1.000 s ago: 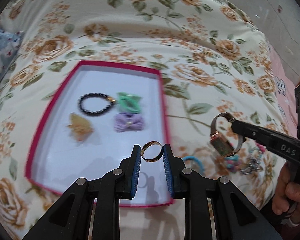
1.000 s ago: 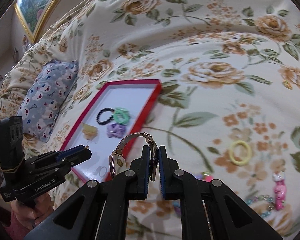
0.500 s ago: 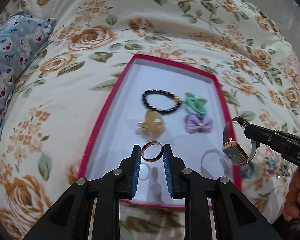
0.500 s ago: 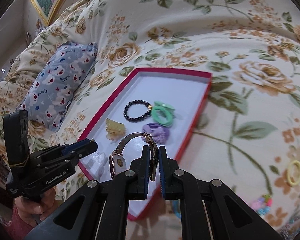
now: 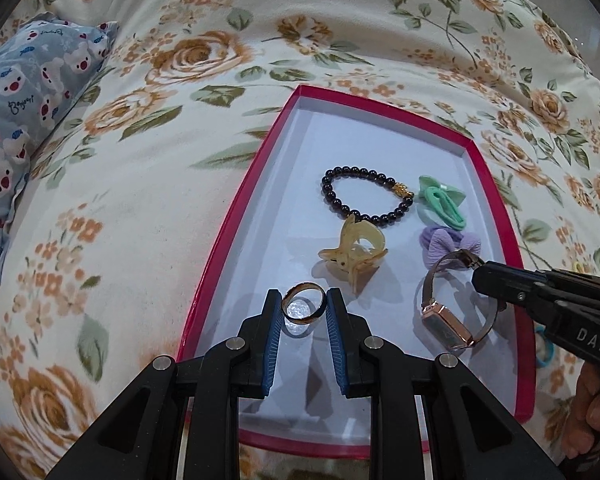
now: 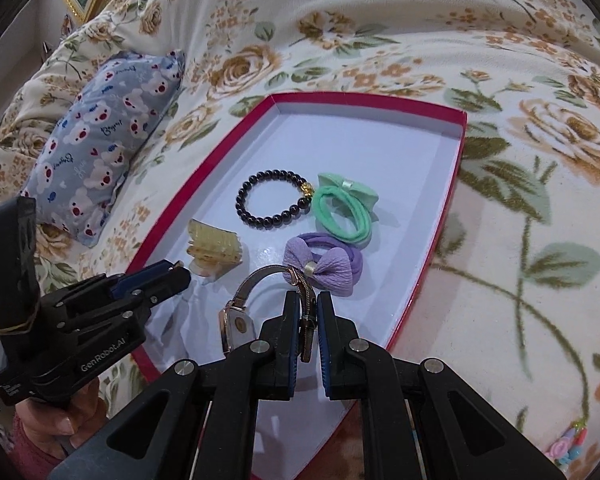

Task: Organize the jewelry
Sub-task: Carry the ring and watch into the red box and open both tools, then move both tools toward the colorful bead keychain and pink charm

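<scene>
Ring [image 5: 302, 308] between left hand-held gripper [image 5: 303, 312] fingers

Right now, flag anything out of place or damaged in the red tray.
Nothing stands out: the bead bracelet, hair claw and two bow hair ties lie loosely grouped in the red tray, none visibly damaged.

1. Bright, even indoor light; both views are sharp.
2. Soft shadows fall on the tray [image 5: 496, 184] floor beneath the ring [image 5: 303, 308].
3. Fisheye bending and dark vignetting mark the corners.
</scene>
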Action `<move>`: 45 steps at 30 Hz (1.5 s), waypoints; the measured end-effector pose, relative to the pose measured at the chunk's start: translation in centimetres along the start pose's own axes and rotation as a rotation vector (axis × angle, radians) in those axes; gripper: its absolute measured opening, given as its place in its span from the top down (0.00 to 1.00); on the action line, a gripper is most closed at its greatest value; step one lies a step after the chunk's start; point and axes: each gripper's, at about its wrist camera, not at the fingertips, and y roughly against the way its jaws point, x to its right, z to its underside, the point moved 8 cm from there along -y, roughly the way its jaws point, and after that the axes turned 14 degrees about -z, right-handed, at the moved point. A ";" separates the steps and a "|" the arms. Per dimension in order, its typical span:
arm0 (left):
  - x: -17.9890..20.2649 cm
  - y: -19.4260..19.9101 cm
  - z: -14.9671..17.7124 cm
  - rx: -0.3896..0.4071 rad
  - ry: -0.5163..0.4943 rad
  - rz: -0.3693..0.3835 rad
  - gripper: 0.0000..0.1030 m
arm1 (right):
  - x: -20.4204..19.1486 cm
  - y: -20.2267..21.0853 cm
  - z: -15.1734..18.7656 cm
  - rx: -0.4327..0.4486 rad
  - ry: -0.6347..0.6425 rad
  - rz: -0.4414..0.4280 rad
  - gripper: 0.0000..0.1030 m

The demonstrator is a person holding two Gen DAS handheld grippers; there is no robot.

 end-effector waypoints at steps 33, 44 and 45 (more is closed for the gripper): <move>0.5 4.5 1.4 0.059 0.024 0.024 0.51 | -0.1 7.4 0.8 0.127 -0.026 0.004 0.67; 3.2 8.9 3.6 0.086 -0.040 0.100 0.43 | 4.9 14.8 5.4 0.208 -0.133 0.108 0.65; 3.5 9.1 3.7 0.086 -0.049 0.106 0.43 | 5.4 15.3 5.7 0.213 -0.142 0.117 0.65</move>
